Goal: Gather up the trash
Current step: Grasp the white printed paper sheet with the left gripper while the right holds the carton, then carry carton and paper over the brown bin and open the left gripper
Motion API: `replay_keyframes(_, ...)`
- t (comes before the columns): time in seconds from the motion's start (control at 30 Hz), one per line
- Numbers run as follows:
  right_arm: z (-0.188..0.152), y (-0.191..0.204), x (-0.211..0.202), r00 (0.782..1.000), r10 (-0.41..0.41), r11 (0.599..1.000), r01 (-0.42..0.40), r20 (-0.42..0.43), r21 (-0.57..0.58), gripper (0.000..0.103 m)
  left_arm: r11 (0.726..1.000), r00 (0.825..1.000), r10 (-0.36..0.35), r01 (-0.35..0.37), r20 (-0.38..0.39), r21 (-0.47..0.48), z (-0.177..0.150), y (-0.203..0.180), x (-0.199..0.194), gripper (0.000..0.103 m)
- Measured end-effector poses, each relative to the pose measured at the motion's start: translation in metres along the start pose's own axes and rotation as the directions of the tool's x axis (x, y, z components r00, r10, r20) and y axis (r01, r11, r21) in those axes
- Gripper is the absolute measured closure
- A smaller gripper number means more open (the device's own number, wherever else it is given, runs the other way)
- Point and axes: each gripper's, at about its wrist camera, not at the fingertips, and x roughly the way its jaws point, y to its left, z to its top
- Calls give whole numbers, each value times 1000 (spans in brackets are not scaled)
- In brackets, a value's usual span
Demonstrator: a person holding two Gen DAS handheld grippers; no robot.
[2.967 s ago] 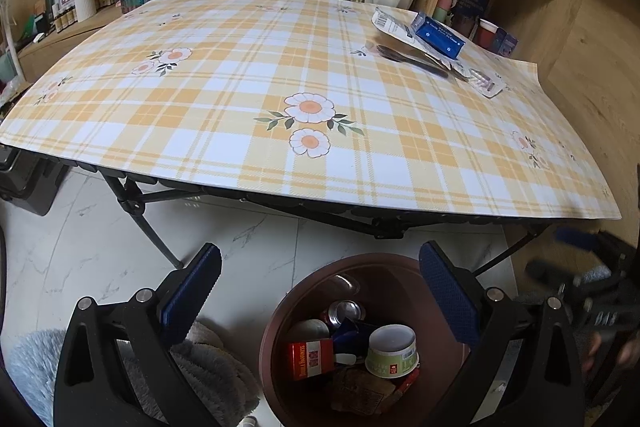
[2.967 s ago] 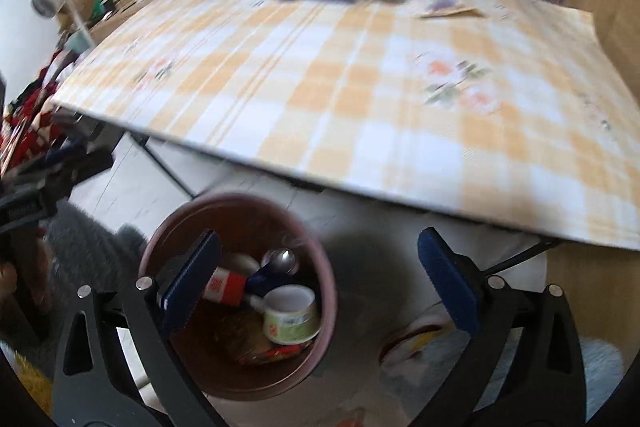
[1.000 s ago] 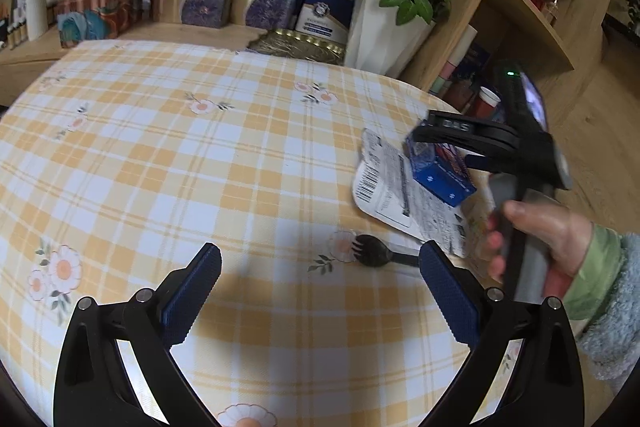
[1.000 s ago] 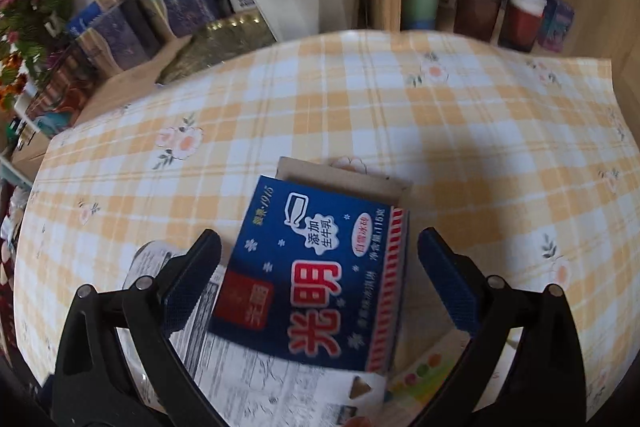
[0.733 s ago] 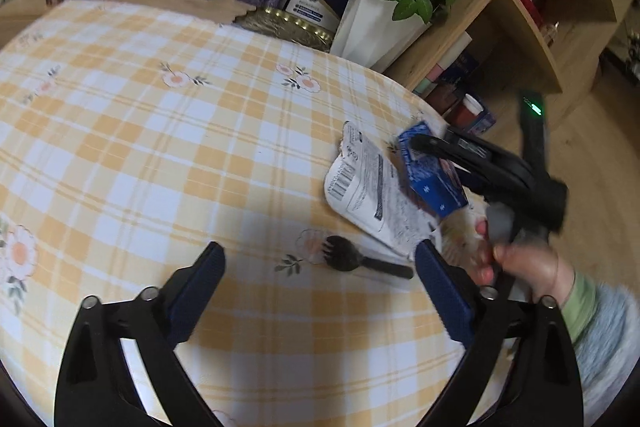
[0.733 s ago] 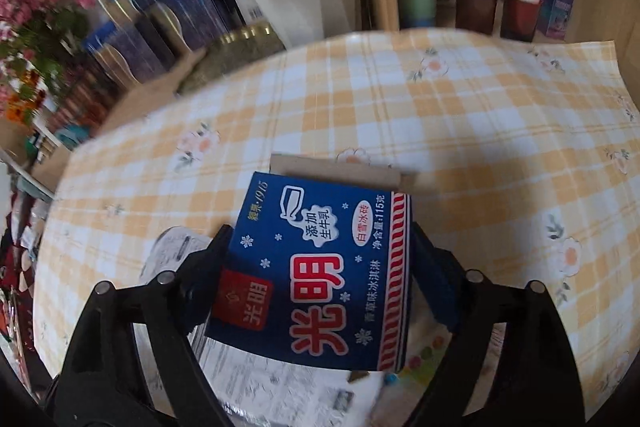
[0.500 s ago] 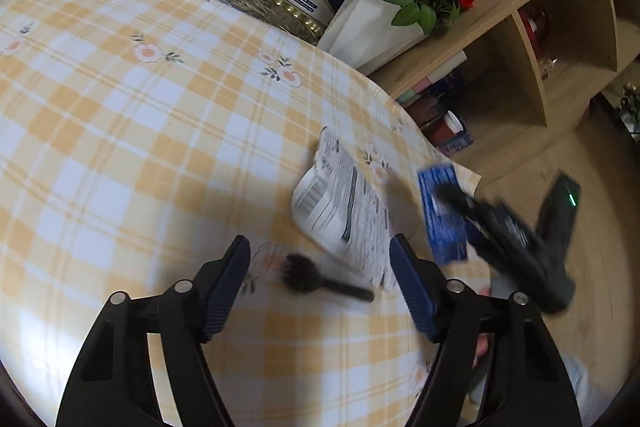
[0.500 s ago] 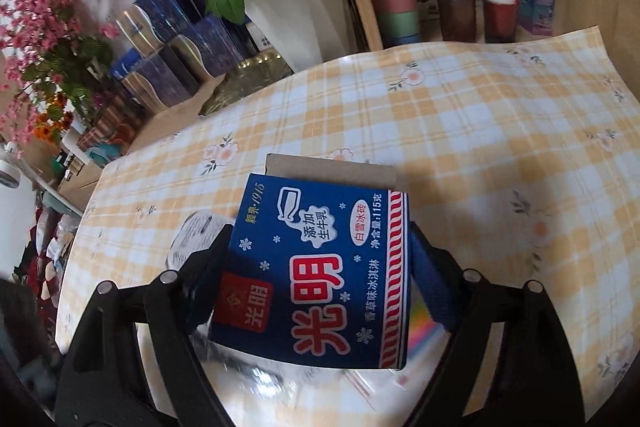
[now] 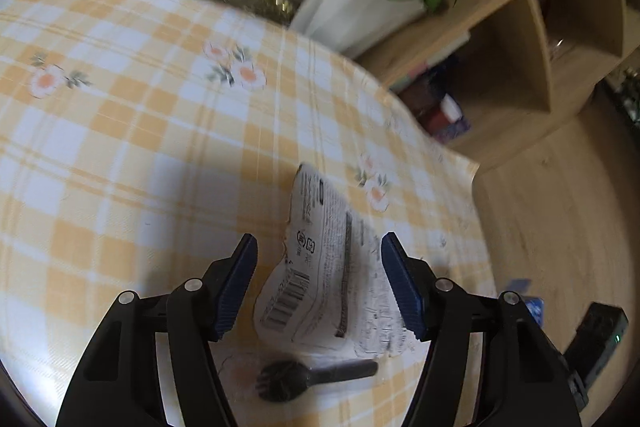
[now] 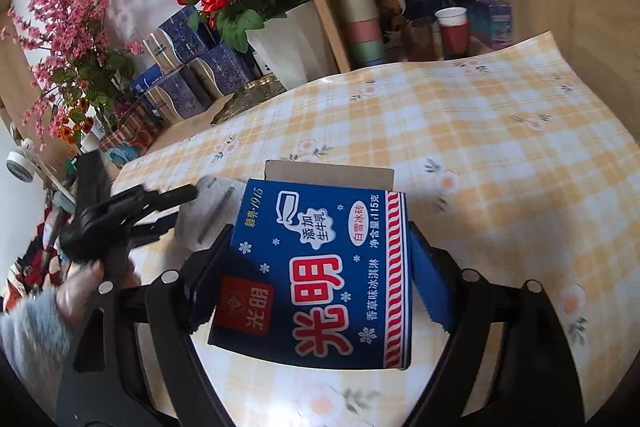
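R gripper (image 10: 320,267) clamps blue carton (image 10: 320,275); L gripper (image 9: 320,281) closing, pads straddling white wrapper (image 9: 320,275), not touching.

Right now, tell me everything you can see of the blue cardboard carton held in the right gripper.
The blue cardboard carton is a flat rectangular box, printed with large red and white characters, small snowflakes and a red and white striped band along one edge. A plain brown flap stands open at its far end. The right gripper clamps it by its two long sides, printed face up, lifted clear above the yellow checked tablecloth. Nothing else touches it.
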Motion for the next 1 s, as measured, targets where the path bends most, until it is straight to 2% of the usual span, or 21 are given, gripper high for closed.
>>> replay_keyframes(0.03,-3,-1,-1,1000,2,1000,-2,-3,0,22,1000,1000,3,-4,-20,-12,0,1,5,41)
replay_keyframes(0.1,-10,-2,-6,1000,5,1000,-5,-6,-3,22,999,1000,-16,16,-13,-41,2,3,6,42)
replay_keyframes(0.13,-13,-1,-7,1000,7,1000,-7,-6,-7,22,997,999,-39,38,-10,-64,2,5,6,53)
replay_keyframes(0.17,-15,0,-8,1000,9,1000,-9,-6,-11,22,996,999,-51,50,-9,-79,2,7,6,75)
replay_keyframes(0.2,-19,1,-10,1000,11,1000,-11,-7,-15,22,995,999,-52,50,-14,-89,1,9,6,80)
replay_keyframes(0.37,-26,7,-17,999,32,999,-32,4,-11,22,1000,1000,-4,4,22,-25,-3,-3,-14,82)
replay_keyframes(0.57,-30,3,-32,999,40,998,-41,28,36,22,997,991,21,-31,129,76,-2,-39,-71,82)
replay_keyframes(0.67,-33,-1,-41,999,31,997,-34,42,63,22,982,979,72,-104,189,161,-8,-63,-108,82)
replay_keyframes(0.8,-40,-5,-52,998,26,995,-31,54,94,23,967,970,84,-134,226,216,-23,-82,-150,83)
replay_keyframes(1.0,-53,-2,-74,997,34,993,-41,64,110,23,929,967,123,-192,225,315,-68,-105,-192,83)
